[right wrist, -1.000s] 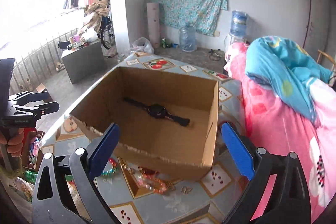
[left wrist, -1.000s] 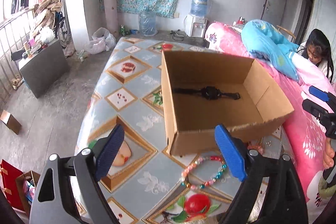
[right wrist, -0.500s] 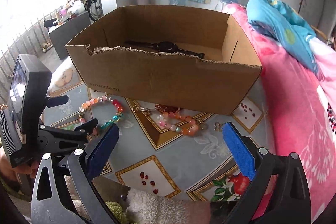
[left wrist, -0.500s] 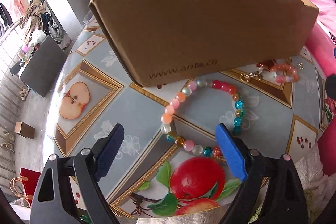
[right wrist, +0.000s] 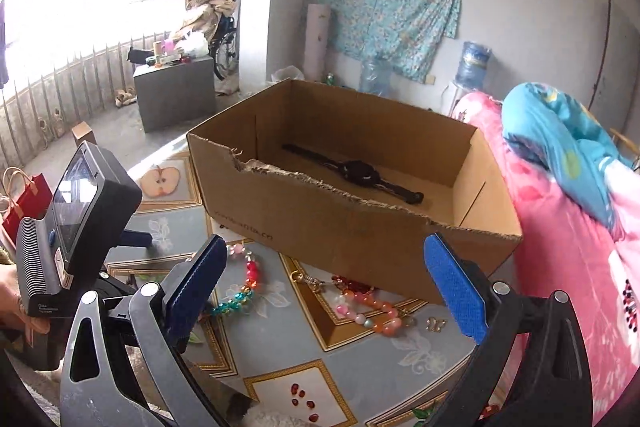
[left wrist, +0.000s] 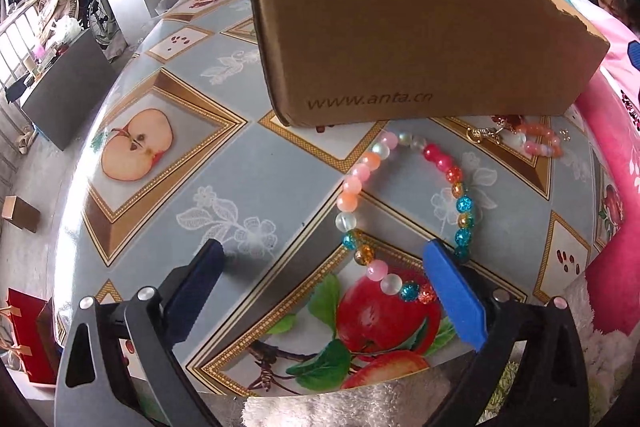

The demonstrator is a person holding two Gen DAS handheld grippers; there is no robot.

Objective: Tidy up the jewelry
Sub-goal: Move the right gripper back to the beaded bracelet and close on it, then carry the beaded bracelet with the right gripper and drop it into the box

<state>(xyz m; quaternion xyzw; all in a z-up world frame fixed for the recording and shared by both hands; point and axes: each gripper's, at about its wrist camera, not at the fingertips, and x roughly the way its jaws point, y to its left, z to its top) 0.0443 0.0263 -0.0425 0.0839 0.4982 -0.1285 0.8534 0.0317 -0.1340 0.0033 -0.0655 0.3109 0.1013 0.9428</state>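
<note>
Left wrist: left gripper [left wrist: 320, 275] fingers wide, empty; beaded bracelet [left wrist: 404, 211] flat on desk [left wrist: 248, 187], near arc between them, offset right.
Right wrist: right gripper [right wrist: 324, 279] wide, empty, farther; box [right wrist: 352, 227] behind.

Multicoloured bead bracelet [left wrist: 404, 215] lies flat at the cardboard box's [left wrist: 400, 27] 6 o'clock; black watch [right wrist: 356, 175] lies inside.

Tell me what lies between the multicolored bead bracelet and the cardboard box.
Only bare tablecloth separates the bead bracelet from the cardboard box, seen in the left wrist view.
</note>
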